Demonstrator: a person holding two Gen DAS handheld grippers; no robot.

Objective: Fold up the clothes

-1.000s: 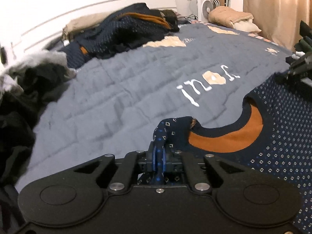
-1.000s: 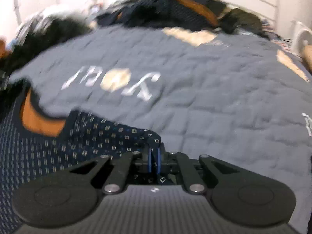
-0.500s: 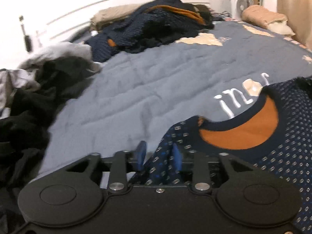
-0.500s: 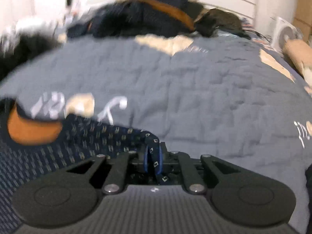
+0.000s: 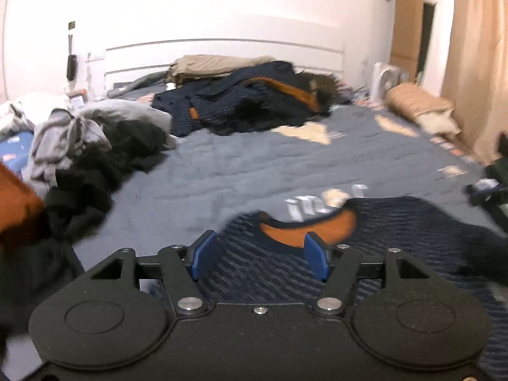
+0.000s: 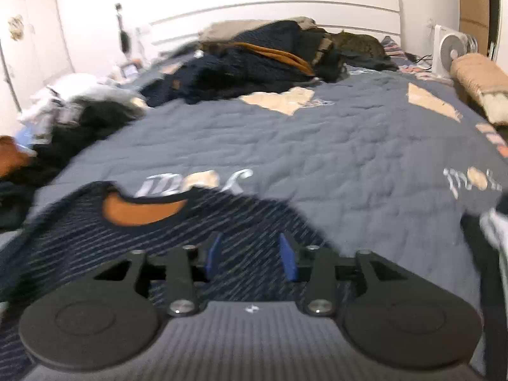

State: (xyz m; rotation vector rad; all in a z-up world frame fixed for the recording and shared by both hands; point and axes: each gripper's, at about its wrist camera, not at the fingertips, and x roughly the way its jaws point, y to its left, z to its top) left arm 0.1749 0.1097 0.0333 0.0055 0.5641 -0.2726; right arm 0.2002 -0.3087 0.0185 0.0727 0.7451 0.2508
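My left fingers [image 5: 258, 258] and right fingers [image 6: 252, 258] gape wide, holding nothing. The navy dotted knit sweater with orange neck lining [image 6: 133, 238] lies low in frame on the grey quilted bed [image 6: 317, 146]; soft, limp, probably light, best pinched at a shoulder or hem edge.

The left gripper [image 5: 259, 255] has its blue fingers [image 5: 200, 254] spread wide above the navy sweater [image 5: 397, 222] — nothing between them — on the grey quilt [image 5: 238, 165].

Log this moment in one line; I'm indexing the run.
left gripper open | right gripper open | navy shirt flat on quilt
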